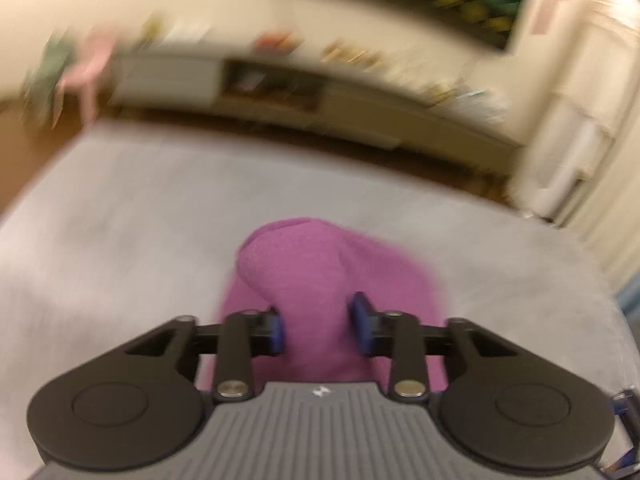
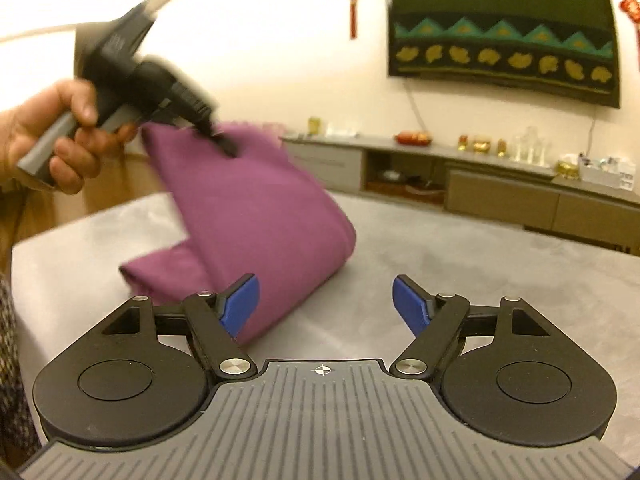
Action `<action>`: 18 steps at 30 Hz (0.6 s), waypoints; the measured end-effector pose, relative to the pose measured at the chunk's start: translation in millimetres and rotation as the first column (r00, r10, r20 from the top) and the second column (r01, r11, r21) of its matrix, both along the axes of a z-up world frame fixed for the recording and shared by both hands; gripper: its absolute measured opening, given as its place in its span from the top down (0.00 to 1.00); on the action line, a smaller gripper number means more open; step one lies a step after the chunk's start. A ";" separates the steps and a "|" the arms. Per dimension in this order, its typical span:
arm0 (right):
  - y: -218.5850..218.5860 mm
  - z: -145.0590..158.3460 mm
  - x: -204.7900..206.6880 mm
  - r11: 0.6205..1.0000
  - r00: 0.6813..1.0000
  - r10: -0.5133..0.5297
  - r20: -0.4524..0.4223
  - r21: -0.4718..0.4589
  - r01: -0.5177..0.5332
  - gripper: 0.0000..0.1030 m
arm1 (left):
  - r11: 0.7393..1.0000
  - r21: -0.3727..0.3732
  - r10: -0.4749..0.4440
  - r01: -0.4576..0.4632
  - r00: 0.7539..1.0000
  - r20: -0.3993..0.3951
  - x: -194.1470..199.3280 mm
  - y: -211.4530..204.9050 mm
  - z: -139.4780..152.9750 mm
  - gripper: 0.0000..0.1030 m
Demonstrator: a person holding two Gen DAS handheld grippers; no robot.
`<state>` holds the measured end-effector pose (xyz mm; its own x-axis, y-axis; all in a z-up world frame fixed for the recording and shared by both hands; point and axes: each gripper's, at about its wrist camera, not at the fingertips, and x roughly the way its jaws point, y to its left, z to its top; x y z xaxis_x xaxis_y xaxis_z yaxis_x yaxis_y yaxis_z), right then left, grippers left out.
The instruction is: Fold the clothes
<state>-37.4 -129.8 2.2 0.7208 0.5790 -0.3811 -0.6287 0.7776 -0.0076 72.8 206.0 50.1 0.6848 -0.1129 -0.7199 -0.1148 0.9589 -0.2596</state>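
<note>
Right wrist view: right gripper [image 2: 325, 306] wide open, holding nothing, low over grey bench [image 2: 500, 280]. Purple garment [image 2: 256, 216] ahead-left, lower fold touching left blue pad. Left gripper [image 2: 224, 144] up ahead-left, clamped on garment's top edge, lifting it.
Left wrist view (blurred): left gripper [image 1: 318, 330], cloth bunched between 2 pads.
</note>
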 end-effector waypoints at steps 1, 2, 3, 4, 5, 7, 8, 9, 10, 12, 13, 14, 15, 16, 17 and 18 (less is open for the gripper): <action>6.2 -5.3 1.9 1.000 1.000 0.008 -0.011 -0.013 -0.008 0.26 | 0.999 -0.033 0.039 -0.040 0.998 -0.039 -4.0 14.7 -19.5 0.64; 12.5 -10.6 3.9 1.000 1.000 0.016 -0.021 -0.027 -0.017 0.26 | 0.994 -0.053 0.087 -0.091 0.993 -0.078 -6.4 23.1 -30.2 0.64; 18.6 -15.1 5.5 0.999 0.999 0.024 -0.031 -0.038 -0.025 0.26 | 0.989 -0.076 0.118 -0.124 0.990 -0.082 -7.6 28.6 -32.5 0.64; 24.2 -18.0 6.9 0.998 0.999 0.031 -0.038 -0.045 -0.033 0.26 | 0.987 -0.105 0.120 -0.124 0.992 -0.047 -9.7 31.9 -32.2 0.61; 29.2 -20.1 8.2 0.998 0.998 0.039 -0.044 -0.047 -0.041 0.26 | 0.987 -0.110 0.114 -0.119 0.992 -0.048 -8.8 33.0 -34.5 0.60; 36.5 -22.7 11.1 0.998 0.997 0.052 -0.065 -0.038 -0.055 0.26 | 0.992 -0.072 0.100 -0.104 0.993 -0.060 -8.4 30.4 -42.0 0.58; 39.4 -23.7 12.5 0.998 0.995 0.059 -0.076 -0.028 -0.062 0.25 | 0.993 -0.058 0.097 -0.101 0.993 -0.060 -8.3 27.5 -45.0 0.56; 41.8 -25.0 14.1 0.997 0.994 0.069 -0.090 -0.017 -0.070 0.23 | 0.994 -0.048 0.091 -0.094 0.994 -0.063 -7.4 25.0 -48.3 0.54; 43.8 -26.8 16.1 0.997 0.991 0.078 -0.107 -0.008 -0.079 0.22 | 0.996 -0.040 0.078 -0.081 0.995 -0.065 -6.4 22.1 -51.5 0.54; 48.9 -32.1 19.8 0.996 0.987 0.092 -0.135 -0.001 -0.093 0.22 | 0.999 -0.035 0.038 -0.040 0.997 -0.068 -4.6 14.7 -57.1 0.53; 51.3 -35.4 20.4 0.996 0.985 0.092 -0.143 -0.006 -0.094 0.22 | 0.999 -0.025 0.029 -0.030 0.997 -0.067 -5.2 6.8 -57.5 0.47; 52.7 -37.8 22.1 0.996 0.985 0.084 -0.148 -0.013 -0.087 0.22 | 1.000 -0.009 0.014 -0.014 0.998 -0.062 -6.9 -5.6 -56.5 0.47; 52.8 -39.2 25.3 0.997 0.987 0.067 -0.149 -0.022 -0.071 0.22 | 1.000 0.008 -0.001 0.002 0.998 -0.057 -8.6 -18.0 -55.4 0.47; 51.6 -40.2 29.4 0.998 0.988 0.043 -0.151 -0.030 -0.048 0.22 | 1.000 0.006 -0.028 0.028 0.998 -0.053 -10.9 -31.3 -53.8 0.47; 47.8 -40.2 35.1 0.999 0.988 0.010 -0.154 -0.036 -0.016 0.22 | 0.997 -0.024 -0.075 0.074 0.996 -0.048 -13.9 -45.3 -51.4 0.47; 42.7 -39.4 41.5 0.999 0.987 -0.027 -0.159 -0.040 0.020 0.22 | 0.992 -0.042 -0.117 0.116 0.992 -0.043 -15.2 -58.0 -50.6 0.47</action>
<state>4.1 -87.1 -37.2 0.6624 0.5454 -0.5135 -0.6059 0.7932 0.0610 57.6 148.0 -0.5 0.6318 -0.2187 -0.7436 -0.0156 0.9556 -0.2943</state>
